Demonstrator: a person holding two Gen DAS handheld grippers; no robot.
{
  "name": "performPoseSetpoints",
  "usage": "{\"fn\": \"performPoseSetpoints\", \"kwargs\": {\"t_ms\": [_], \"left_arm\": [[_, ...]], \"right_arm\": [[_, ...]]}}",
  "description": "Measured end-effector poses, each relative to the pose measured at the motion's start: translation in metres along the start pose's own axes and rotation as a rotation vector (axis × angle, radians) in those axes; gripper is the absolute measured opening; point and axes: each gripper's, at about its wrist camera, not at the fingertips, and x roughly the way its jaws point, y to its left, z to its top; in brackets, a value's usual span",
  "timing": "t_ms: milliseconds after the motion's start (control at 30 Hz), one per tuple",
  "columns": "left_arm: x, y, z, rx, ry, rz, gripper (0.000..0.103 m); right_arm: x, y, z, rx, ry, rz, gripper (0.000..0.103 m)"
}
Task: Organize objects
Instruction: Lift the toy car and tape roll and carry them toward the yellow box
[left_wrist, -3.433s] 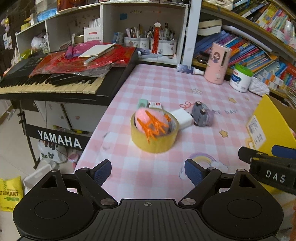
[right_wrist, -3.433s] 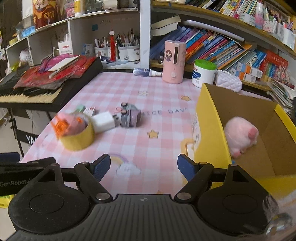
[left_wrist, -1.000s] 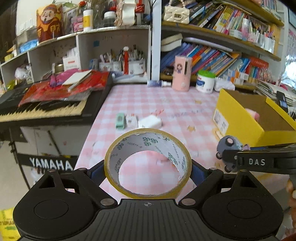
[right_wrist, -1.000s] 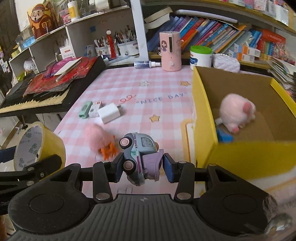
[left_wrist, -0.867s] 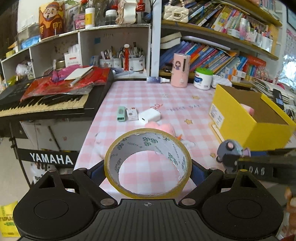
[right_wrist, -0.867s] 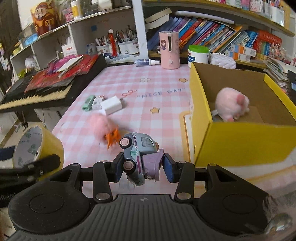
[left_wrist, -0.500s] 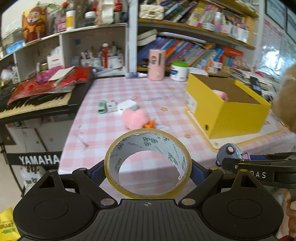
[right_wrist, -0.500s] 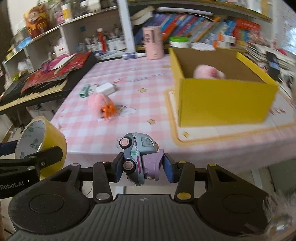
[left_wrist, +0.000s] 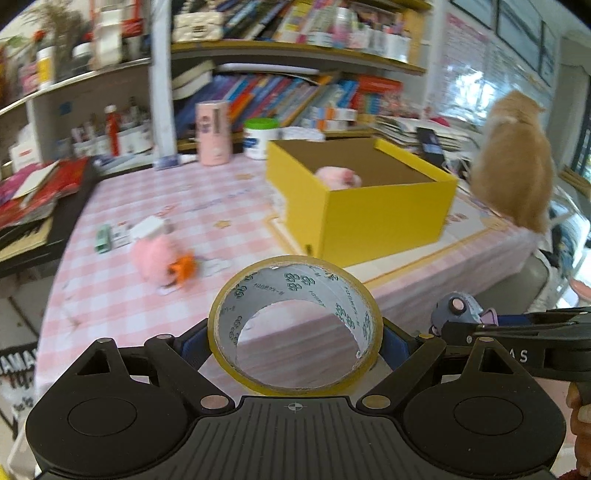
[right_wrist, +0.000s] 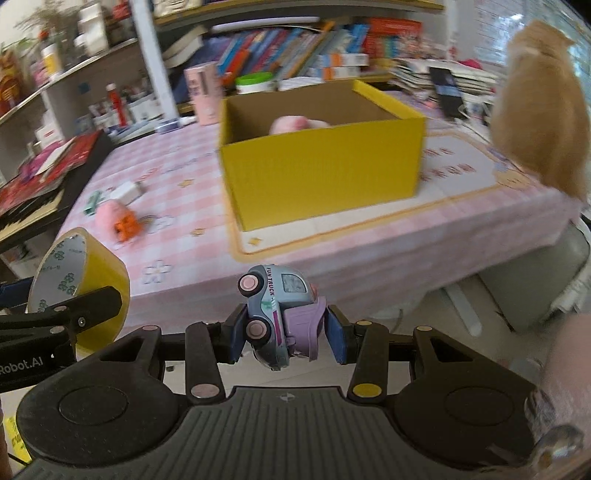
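Observation:
My left gripper (left_wrist: 293, 339) is shut on a roll of yellow tape (left_wrist: 343, 384), held off the table's near edge; the roll also shows in the right wrist view (right_wrist: 94, 269). My right gripper (right_wrist: 284, 336) is shut on a blue and purple toy truck (right_wrist: 279, 314), also off the table's edge; it shows in the left wrist view (left_wrist: 456, 314). The open yellow box (left_wrist: 369, 210) stands on the pink checked table (left_wrist: 110, 291) with a pink plush (left_wrist: 338, 177) inside. Another pink plush with orange feet (left_wrist: 162, 258) lies on the table left of the box.
An orange cat (left_wrist: 517, 162) sits on the table's right corner beside the box. A white charger (left_wrist: 147, 227) and small packets (left_wrist: 105, 238) lie at the left. A keyboard piano (left_wrist: 22, 229) and shelves with books (left_wrist: 295, 92) are behind.
Both grippers have pulled back from the table and swung right, still holding the tape and the truck. The box now sits ahead and the cat has come into view.

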Motion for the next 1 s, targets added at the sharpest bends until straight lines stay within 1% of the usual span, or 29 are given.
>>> {"fn": "performPoseSetpoints", "kwargs": {"t_ms": [167,300,567,833,1000], "left_arm": [[0.007,-0.019,0.008,0.039,-0.013,-0.034,0.091],[0.011,-0.027,0.014,0.052,-0.018,-0.050,0.091],[0.020,-0.036,0.027,0.054,-0.032,-0.051,0.091],[0.028,-0.045,0.042,0.052,-0.050,-0.035,0.091],[0.034,-0.055,0.056,0.047,-0.086,-0.026,0.091]], "right_arm": [[-0.002,-0.027,-0.002,0.058,0.006,-0.042,0.042],[-0.002,-0.037,0.002,0.073,0.001,-0.058,0.042],[0.009,-0.049,0.016,0.068,0.009,-0.053,0.042],[0.021,-0.063,0.035,0.054,0.020,-0.043,0.042],[0.029,-0.074,0.051,0.046,0.013,-0.028,0.042]]}}
